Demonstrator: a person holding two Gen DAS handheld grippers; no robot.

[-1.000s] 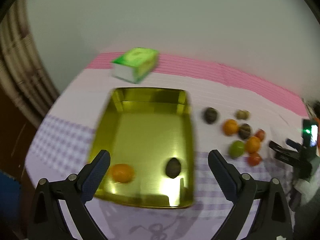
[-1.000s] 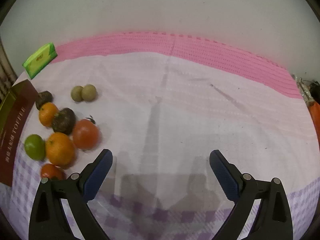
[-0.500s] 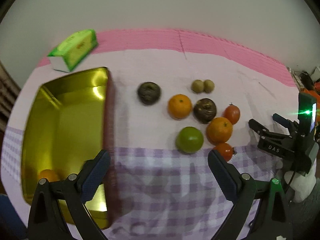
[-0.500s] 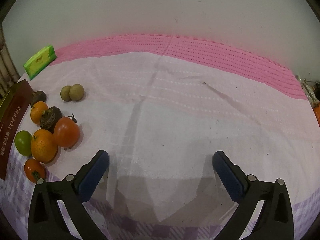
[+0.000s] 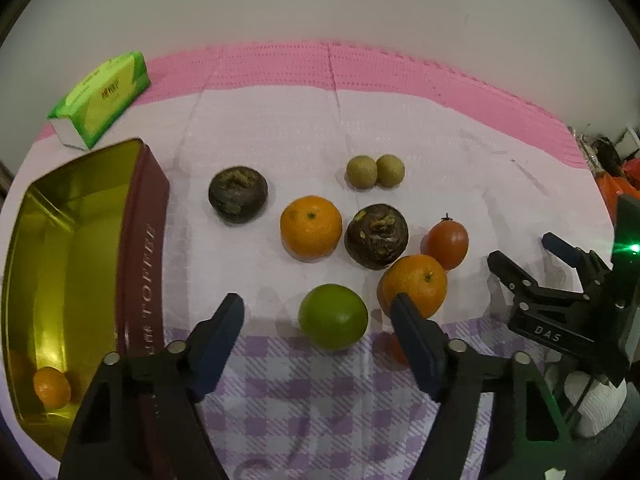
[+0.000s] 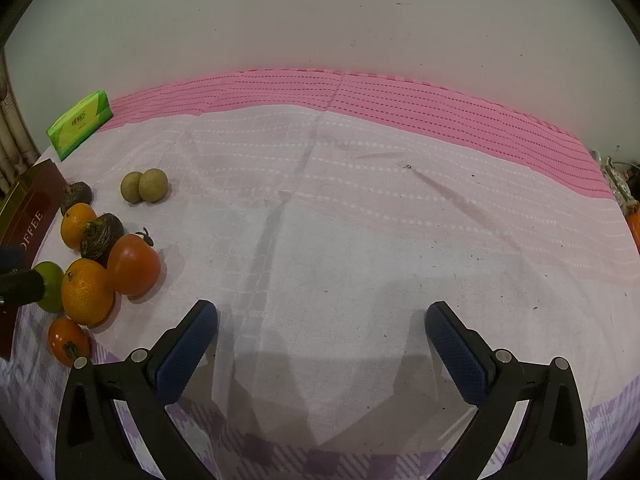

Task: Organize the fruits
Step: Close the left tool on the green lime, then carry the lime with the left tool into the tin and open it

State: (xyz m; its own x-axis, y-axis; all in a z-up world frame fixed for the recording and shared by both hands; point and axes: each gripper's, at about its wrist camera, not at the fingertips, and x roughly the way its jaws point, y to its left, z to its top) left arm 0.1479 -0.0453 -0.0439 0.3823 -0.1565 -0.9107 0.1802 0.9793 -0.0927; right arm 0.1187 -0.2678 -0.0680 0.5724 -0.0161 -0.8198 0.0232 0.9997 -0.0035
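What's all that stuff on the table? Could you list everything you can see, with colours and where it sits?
Tin box: one, maroon outside, gold inside, far left, open.
Oranges: three; one inside the tin, one mid-table, one beside the left gripper's right finger.
Lime: one, green, between the left gripper's fingers.
Tomatoes: two, red; one right of the cluster, one nearest the camera, clear in the right wrist view.
Dark brown wrinkled fruits: two; and.
Small tan round fruits: two, touching, at the back.
Tissue pack: one, green, back left.
Tablecloth: pink, white, purple check.
Left gripper: black, blue pads, open.
Right gripper: same, open, over bare cloth.
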